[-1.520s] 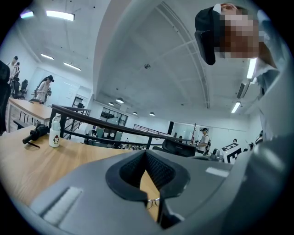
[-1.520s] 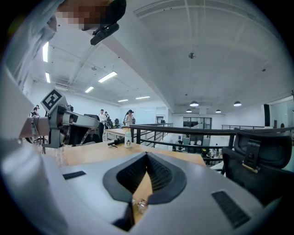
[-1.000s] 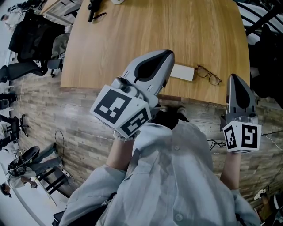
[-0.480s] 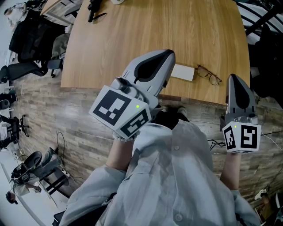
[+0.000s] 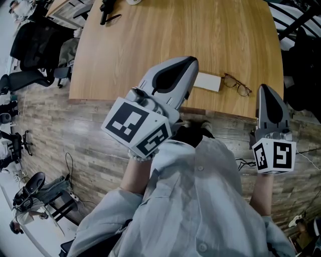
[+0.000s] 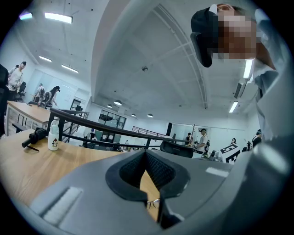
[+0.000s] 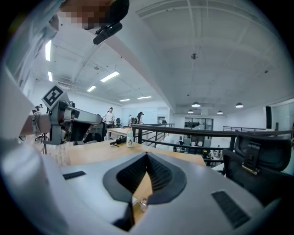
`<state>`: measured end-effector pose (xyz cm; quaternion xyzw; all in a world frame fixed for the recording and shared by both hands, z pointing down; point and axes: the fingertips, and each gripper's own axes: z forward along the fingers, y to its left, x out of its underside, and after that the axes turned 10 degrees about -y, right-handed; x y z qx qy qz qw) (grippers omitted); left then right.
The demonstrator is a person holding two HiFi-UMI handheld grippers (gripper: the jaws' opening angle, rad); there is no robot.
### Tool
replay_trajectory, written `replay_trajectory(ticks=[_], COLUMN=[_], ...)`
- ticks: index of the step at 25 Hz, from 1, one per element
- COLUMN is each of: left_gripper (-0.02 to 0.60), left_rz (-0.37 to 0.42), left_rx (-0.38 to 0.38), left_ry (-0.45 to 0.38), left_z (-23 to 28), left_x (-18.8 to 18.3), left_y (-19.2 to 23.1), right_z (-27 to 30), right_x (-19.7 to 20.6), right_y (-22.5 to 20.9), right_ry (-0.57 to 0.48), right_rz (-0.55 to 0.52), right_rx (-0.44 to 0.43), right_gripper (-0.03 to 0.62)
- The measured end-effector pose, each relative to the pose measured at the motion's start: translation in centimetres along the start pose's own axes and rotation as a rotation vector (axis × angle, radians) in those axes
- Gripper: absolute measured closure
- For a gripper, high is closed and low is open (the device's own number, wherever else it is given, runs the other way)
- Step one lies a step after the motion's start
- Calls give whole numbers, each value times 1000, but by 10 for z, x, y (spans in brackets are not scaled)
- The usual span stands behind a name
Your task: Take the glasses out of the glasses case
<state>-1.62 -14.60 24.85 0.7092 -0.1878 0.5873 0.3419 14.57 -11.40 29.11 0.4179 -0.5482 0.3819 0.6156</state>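
A pair of thin-framed glasses (image 5: 236,85) lies open on the wooden table (image 5: 165,35), near its front edge. Just left of them rests the flat white glasses case (image 5: 207,82), apart from the glasses. My left gripper (image 5: 186,64) hovers in front of the case, held high near the chest, its jaws shut with nothing in them. My right gripper (image 5: 266,89) hangs just off the table's front edge, right of the glasses, also shut and empty. In the left gripper view the glasses (image 6: 153,203) show through the gap below the closed jaw tips (image 6: 146,154).
A black device (image 5: 108,11) lies at the table's far left corner, beside a small white bottle (image 6: 53,137). Office chairs and bags (image 5: 30,45) stand left of the table. The person's shirt (image 5: 195,201) fills the lower head view. A railing runs behind the table.
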Motion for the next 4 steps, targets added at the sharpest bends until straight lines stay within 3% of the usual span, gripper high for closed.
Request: replay_trajectory(ticks=[4], left_gripper=[577], left_rz=[-1], left_rx=[-4], left_ry=[0], left_z=[0], left_x=[1], left_y=[0], right_z=[0], right_x=[1], right_y=[0], right_ry=[7], right_rz=[-2], right_rx=[-2], right_gripper=[592])
